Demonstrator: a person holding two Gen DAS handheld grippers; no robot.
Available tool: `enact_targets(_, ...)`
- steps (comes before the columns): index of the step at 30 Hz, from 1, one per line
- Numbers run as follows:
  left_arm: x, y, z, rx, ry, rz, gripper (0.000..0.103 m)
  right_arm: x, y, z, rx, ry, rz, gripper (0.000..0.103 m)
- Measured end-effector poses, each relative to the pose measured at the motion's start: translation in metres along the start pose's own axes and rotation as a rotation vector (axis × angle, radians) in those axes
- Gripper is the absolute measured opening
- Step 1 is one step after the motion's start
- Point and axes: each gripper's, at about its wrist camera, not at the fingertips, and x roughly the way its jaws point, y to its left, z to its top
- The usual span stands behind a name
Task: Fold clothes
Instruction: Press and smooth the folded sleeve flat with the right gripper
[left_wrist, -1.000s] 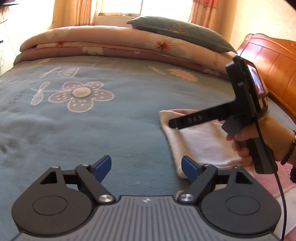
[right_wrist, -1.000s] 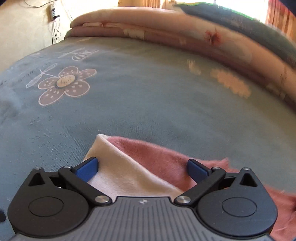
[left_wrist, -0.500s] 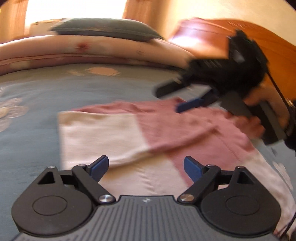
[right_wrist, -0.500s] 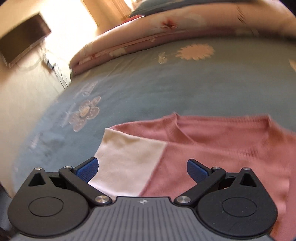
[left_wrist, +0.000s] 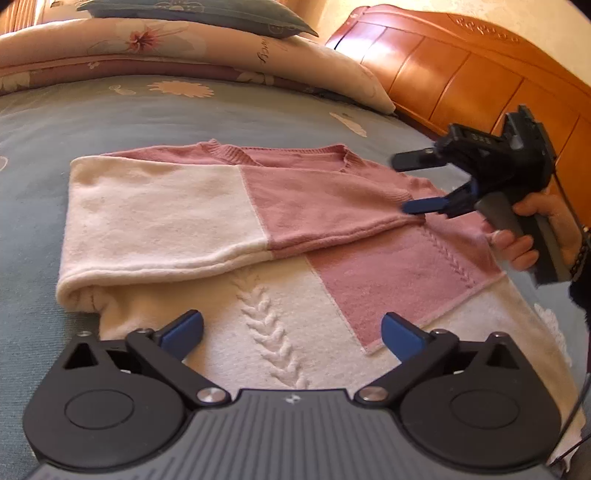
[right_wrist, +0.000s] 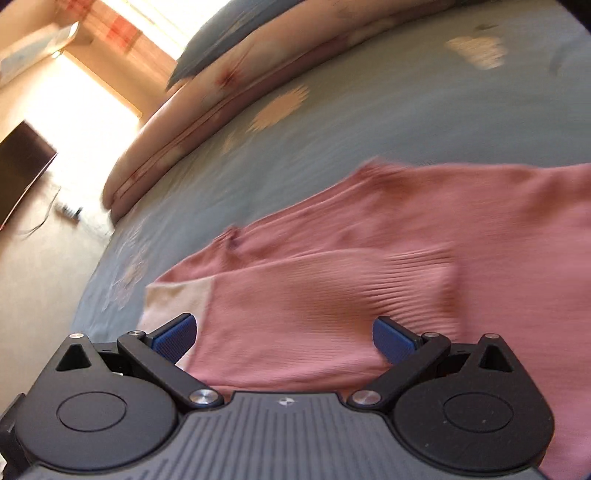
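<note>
A pink and cream knitted sweater lies flat on the blue-grey bedspread, one sleeve folded across its chest. My left gripper hovers open over the cream hem with nothing between its fingers. My right gripper, held by a hand, stands open at the sweater's right shoulder with its lower blue fingertip touching the knit. In the blurred right wrist view the right gripper is open above the pink sleeve.
A folded floral quilt and a dark pillow lie along the bed's far side. A wooden headboard stands at the right. A dark screen and a cable on the floor lie beyond the bed's edge.
Both grippers swung right along the bed, from the cream sleeve cuff to the sweater's body. The right gripper moved to the right shoulder and tilted; both stayed open.
</note>
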Motion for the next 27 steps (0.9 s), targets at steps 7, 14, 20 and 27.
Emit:
enact_targets(7,0.004,-0.005,0.0,0.016,-0.001,0.023,0.102,-0.039,-0.005,-0.005,0.025,-0.059,-0.079,0.103)
enact_targets(14,0.002,-0.001,0.0,-0.008,-0.007,0.003,0.102,-0.008,0.05,0.012,-0.084,-0.041,0.012,0.103)
enact_targets(20,0.0,0.01,-0.001,-0.056,-0.014,-0.048,0.102,0.047,0.045,0.013,-0.077,0.032,-0.087,0.103)
enact_targets(27,0.0,0.01,-0.001,-0.055,-0.015,-0.046,0.102,0.003,0.031,0.011,-0.096,-0.034,-0.211,0.103)
